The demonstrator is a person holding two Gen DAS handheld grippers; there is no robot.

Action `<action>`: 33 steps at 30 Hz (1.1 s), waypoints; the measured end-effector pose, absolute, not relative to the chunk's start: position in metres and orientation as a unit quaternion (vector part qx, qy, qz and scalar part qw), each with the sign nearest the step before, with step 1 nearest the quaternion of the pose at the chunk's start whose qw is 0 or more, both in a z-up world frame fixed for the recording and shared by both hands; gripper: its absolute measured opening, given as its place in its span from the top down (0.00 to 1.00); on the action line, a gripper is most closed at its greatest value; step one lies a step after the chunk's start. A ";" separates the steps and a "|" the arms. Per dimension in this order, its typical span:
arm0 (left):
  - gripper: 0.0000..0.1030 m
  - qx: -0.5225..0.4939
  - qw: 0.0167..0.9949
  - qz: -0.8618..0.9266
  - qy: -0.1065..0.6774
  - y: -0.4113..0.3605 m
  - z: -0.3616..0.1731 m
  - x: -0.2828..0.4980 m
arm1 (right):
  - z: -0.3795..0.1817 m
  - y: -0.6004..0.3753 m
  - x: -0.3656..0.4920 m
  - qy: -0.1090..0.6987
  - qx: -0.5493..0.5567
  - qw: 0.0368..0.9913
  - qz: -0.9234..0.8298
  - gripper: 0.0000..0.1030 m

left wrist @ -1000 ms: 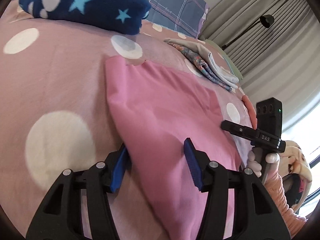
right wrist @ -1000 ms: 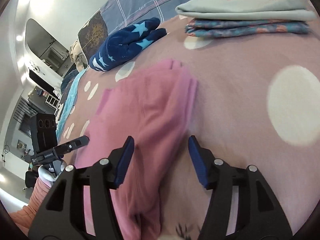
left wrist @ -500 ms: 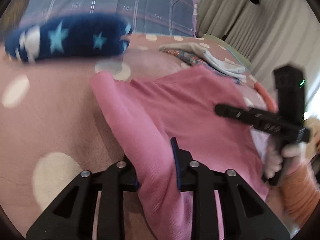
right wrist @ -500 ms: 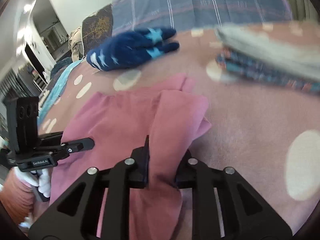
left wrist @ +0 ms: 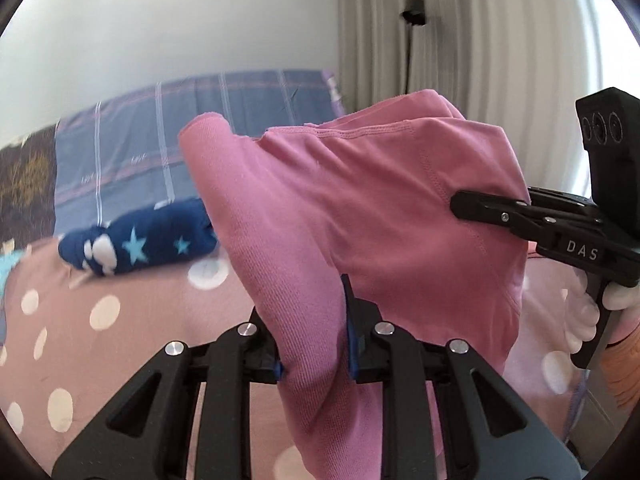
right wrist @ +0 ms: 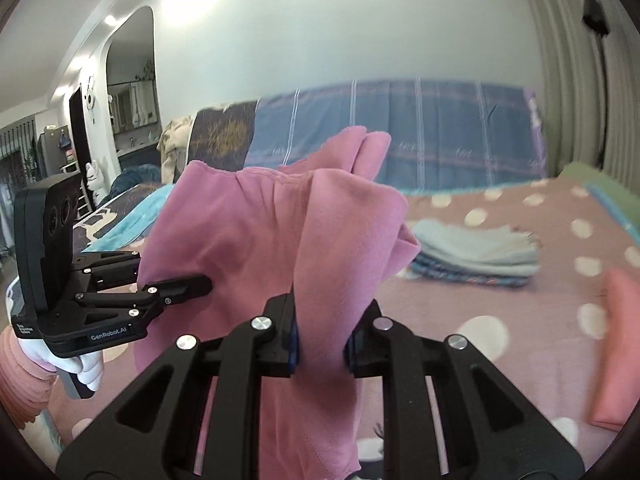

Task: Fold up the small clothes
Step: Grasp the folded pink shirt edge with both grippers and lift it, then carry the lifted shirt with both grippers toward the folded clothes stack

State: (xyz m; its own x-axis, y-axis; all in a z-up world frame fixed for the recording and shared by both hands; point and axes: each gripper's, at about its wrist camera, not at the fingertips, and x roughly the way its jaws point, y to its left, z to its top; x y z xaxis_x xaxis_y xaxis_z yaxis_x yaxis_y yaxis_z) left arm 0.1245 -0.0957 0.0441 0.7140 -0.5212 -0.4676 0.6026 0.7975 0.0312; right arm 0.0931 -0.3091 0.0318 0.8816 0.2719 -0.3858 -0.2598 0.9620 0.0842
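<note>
Garment (left wrist: 360,208) above bedspread (left wrist: 120,340); folded stack (right wrist: 476,252) right, on bedspread.

Both tools (left wrist: 312,330) grip the raised pink garment (left wrist: 360,216) above the bed (left wrist: 120,340).

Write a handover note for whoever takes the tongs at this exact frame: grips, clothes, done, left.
Left tongs: shut on the pink garment, jaws just closed.
Right tongs: shut on the same garment, jaws just closed.
Garment hangs bunched between both tongs, lifted above the dotted bedspread.
Done: a folded stack lies on the bed; a starry blue bundle lies near the pillow.
Left: spread the pink garment flat, fold it, add it to the stack.
</note>
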 end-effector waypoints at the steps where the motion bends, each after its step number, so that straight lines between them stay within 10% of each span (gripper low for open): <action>1: 0.78 0.097 0.921 -0.310 0.213 -0.101 0.051 0.114 | 0.038 -0.313 0.080 0.192 0.013 0.973 0.130 0.84; 33: 0.78 0.166 0.824 -0.522 0.148 -0.424 0.102 0.080 | 0.090 -0.572 -0.058 0.117 0.032 0.973 -0.194 0.84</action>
State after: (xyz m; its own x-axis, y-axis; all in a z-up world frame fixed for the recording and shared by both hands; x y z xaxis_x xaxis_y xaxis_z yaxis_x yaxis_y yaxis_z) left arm 0.0804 -0.4242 0.1016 0.4116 -0.8101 -0.4176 0.9085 0.4007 0.1183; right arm -0.0580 -0.5720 0.0897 0.8972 -0.3709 -0.2399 0.3856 0.9225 0.0161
